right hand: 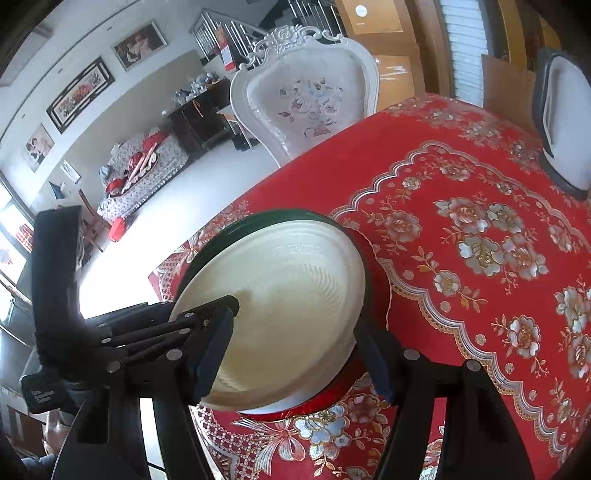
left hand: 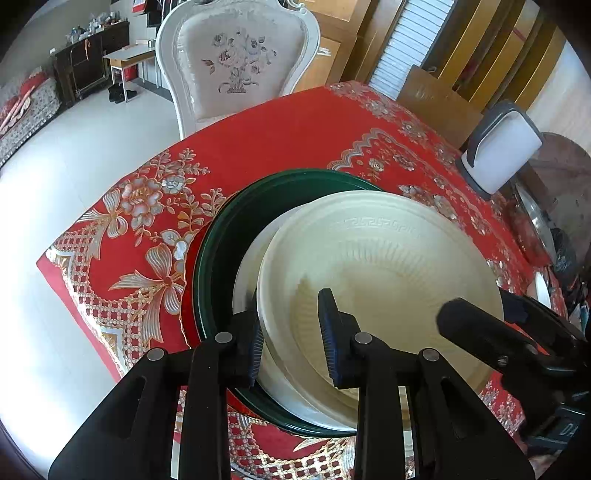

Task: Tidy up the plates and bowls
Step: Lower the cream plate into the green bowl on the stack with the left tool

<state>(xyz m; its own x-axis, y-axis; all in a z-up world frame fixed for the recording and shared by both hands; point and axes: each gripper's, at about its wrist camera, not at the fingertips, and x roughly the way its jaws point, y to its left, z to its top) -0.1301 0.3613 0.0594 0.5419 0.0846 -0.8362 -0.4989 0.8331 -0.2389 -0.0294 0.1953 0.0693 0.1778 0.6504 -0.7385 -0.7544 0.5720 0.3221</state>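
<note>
On the far left of the left wrist view a pale tiled floor (left hand: pixel 92 147) runs back to a dark sideboard (left hand: pixel 88 62) and a small light-topped table (left hand: pixel 127 55) against the wall. A white carved chair (left hand: pixel 236 62) with a flower print on its back stands pushed against the far edge of the counter (left hand: pixel 295 136), which is covered by a red cloth with silver and gold flowers and bows. On that cloth sits a stack: a red plate (left hand: pixel 190 258) showing only as a sliver, a dark green plate (left hand: pixel 236 221) on it, a white plate (left hand: pixel 247 277) inside that, and a cream bowl (left hand: pixel 388 258) with a ribbed inside on top.

The left claw (left hand: pixel 293 332) is closed on the near-left rim of the cream bowl, one finger (left hand: pixel 255 343) outside the wall and the other inside. The right claw (right hand: pixel 295 354) has one finger (right hand: pixel 212 350) over the bowl's inside and the other (right hand: pixel 375 354) outside its wall, straddling the near-right rim; whether its pads press the rim cannot be told.

To the right, near the counter's far right edge, stands a grey holder (left hand: pixel 498 151) with a white front. Behind it are wooden panels (left hand: pixel 480 48) and a white slatted shutter (left hand: pixel 406 48). In the right wrist view the left wall carries framed pictures (right hand: pixel 79 94) above a flowered sofa (right hand: pixel 144 173), with a stair rail (right hand: pixel 229 29) further back.
</note>
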